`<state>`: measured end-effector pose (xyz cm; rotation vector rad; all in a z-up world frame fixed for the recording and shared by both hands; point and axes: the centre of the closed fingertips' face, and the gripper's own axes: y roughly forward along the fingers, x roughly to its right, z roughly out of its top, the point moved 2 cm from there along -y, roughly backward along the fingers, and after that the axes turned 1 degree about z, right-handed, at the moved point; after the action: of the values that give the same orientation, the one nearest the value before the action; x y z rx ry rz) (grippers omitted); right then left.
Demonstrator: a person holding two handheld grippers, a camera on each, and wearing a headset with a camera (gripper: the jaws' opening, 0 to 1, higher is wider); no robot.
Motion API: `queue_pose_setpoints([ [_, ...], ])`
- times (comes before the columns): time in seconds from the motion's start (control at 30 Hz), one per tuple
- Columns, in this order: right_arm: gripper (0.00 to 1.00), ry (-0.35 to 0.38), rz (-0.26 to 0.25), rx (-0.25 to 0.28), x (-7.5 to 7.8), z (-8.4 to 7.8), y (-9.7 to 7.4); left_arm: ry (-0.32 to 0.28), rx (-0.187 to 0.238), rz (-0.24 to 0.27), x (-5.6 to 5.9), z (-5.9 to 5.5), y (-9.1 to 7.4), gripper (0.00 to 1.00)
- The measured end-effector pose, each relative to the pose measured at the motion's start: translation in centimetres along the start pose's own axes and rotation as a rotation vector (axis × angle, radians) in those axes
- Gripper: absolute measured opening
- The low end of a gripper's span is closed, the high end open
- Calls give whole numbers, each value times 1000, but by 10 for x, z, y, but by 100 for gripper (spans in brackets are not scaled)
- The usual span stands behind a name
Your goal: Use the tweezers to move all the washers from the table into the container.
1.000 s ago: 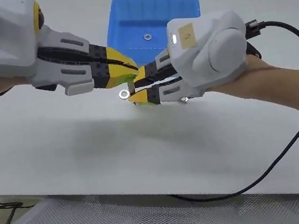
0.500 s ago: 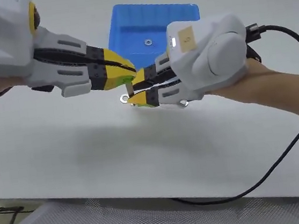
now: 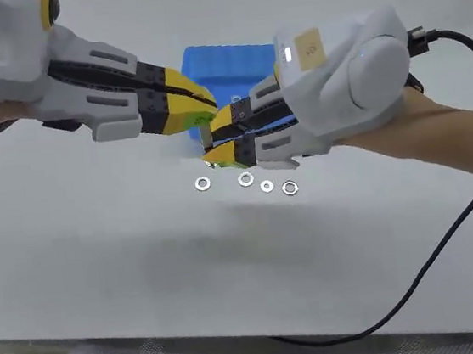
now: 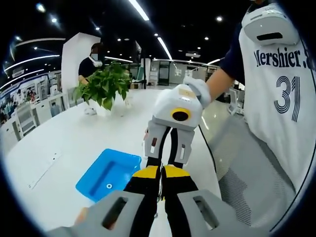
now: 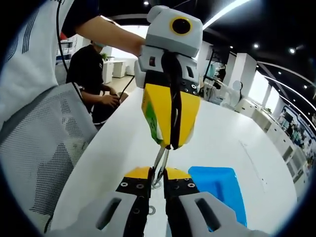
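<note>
Thin metal tweezers (image 5: 160,159) run between my two grippers, which meet tip to tip above the table. My left gripper (image 3: 209,113) comes in from the left and is shut on one end of them. The right gripper (image 3: 213,147) comes from the right, shut on the tweezers' legs. A small ring shows at the tweezers' tip (image 5: 157,184) in the right gripper view. Several washers (image 3: 245,178) lie in a row on the white table just below the jaws. The blue container (image 3: 223,63) sits behind the grippers, holding a washer (image 4: 109,186).
A black cable (image 3: 448,230) trails from the right gripper across the table to its front edge. A mesh chair (image 5: 59,148) stands by the table near the person. A potted plant (image 4: 103,86) stands at the far end, with another person behind it.
Both grippers have lifted off the table with the tweezers and shifted towards the container. The row of washers that lay under the right gripper is now uncovered.
</note>
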<state>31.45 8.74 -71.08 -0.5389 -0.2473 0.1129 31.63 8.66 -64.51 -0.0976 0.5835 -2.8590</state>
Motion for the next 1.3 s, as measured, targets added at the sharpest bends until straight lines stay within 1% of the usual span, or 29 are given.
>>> queue_pose_setpoints([
  [0.17, 10, -18, -32, 9, 10, 9, -9, 41, -9, -5, -7, 14, 0, 5],
  [0.37, 10, -27, -73, 13, 25, 11, -20, 71, -4, -13, -18, 25, 3, 5],
  [0.47, 10, -38, -93, 6, 34, 10, -25, 84, -1, -16, -25, 30, 7, 5],
  [0.53, 10, -32, -107, 11, 41, 9, -30, 95, 3, -19, -29, 34, 10, 5],
  [0.57, 10, -31, -115, 11, 49, 5, -31, 102, 2, -20, -32, 35, 12, 5],
  [0.73, 10, -12, -147, 5, 69, -5, -36, 116, 9, -23, -48, 38, 23, 5],
  [0.83, 10, 0, -156, -2, 74, -11, -38, 116, 16, -28, -57, 37, 30, 5],
  [0.93, 10, 14, -160, -13, 84, -25, -36, 117, 19, -30, -64, 32, 36, 5],
  [0.97, 10, 14, -160, -14, 84, -26, -36, 117, 19, -30, -65, 31, 37, 5],
  [1.0, 10, 16, -159, -20, 87, -31, -34, 115, 18, -31, -69, 28, 40, 5],
  [1.07, 10, 16, -155, -29, 89, -36, -31, 95, 20, -36, -73, 24, 43, 5],
  [1.17, 10, 25, -153, -38, 91, -45, -28, 83, 22, -35, -81, 16, 48, 5],
  [1.3, 11, 38, -151, -51, 96, -56, -23, 84, 20, -32, -89, 7, 54, 5],
])
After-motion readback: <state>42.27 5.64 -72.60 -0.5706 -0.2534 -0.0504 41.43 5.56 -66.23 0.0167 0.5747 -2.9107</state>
